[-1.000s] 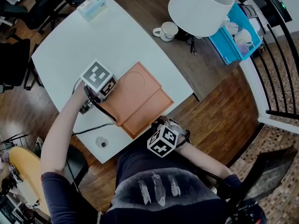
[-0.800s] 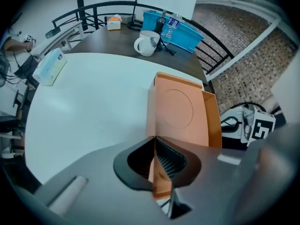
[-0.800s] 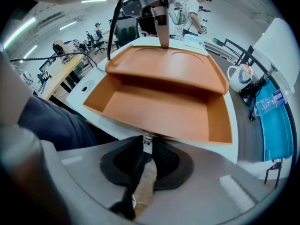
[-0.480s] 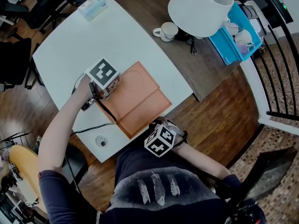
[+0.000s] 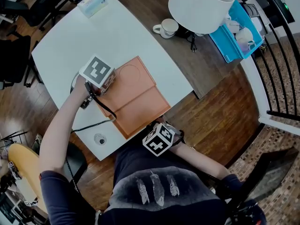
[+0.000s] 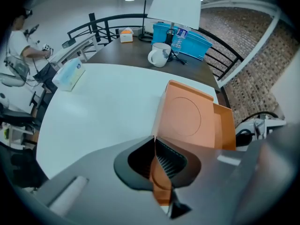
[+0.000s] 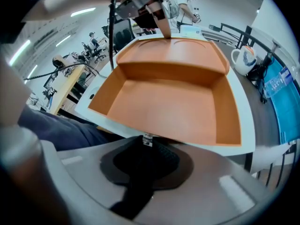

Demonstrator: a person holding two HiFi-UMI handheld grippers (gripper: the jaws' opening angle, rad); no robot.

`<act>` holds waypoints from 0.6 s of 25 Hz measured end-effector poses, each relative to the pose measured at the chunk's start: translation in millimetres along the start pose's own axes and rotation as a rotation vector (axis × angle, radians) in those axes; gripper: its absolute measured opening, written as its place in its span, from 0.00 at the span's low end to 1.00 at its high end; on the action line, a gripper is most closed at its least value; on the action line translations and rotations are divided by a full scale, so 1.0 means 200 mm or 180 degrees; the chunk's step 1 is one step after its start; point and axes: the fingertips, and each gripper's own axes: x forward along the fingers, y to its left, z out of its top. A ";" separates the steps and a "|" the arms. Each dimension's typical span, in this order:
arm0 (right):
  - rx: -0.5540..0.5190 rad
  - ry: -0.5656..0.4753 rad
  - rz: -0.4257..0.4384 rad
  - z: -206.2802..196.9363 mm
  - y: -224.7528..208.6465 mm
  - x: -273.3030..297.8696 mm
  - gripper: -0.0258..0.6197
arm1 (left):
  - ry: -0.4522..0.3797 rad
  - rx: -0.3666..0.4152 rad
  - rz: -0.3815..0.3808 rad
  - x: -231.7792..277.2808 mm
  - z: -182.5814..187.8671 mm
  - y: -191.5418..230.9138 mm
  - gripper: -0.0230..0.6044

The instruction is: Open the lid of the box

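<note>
Box (image 5: 137, 110): orange, lid (image 5: 129, 78) open, on white table (image 5: 70, 41), between the two grippers
Left gripper (image 6: 154, 142): jaws have just been closing, now pinching the lid's side flap
Right gripper (image 7: 146, 142): clamped on the box's near wall

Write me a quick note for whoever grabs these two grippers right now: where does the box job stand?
The left gripper has just been closing its jaws and now pinches the side edge of the orange lid.
The right gripper is at the near wall of the box base, apparently gripping it.
The box sits on the white table.
Done: lid swung up and back.
Left: release both.
</note>
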 end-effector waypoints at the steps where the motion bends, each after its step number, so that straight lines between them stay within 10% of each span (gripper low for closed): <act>1: -0.0012 -0.0016 -0.0036 0.01 -0.01 0.00 0.14 | -0.0020 -0.0039 0.0026 -0.01 0.00 0.01 0.08; 10: 0.0250 -0.0063 0.0043 0.06 0.01 0.00 0.14 | -0.0567 -0.0738 -0.0152 -0.02 0.03 0.11 0.09; 15: 0.0250 -0.0111 0.0007 0.05 0.01 0.01 0.14 | -0.0521 -0.0632 -0.0134 -0.02 0.04 0.11 0.10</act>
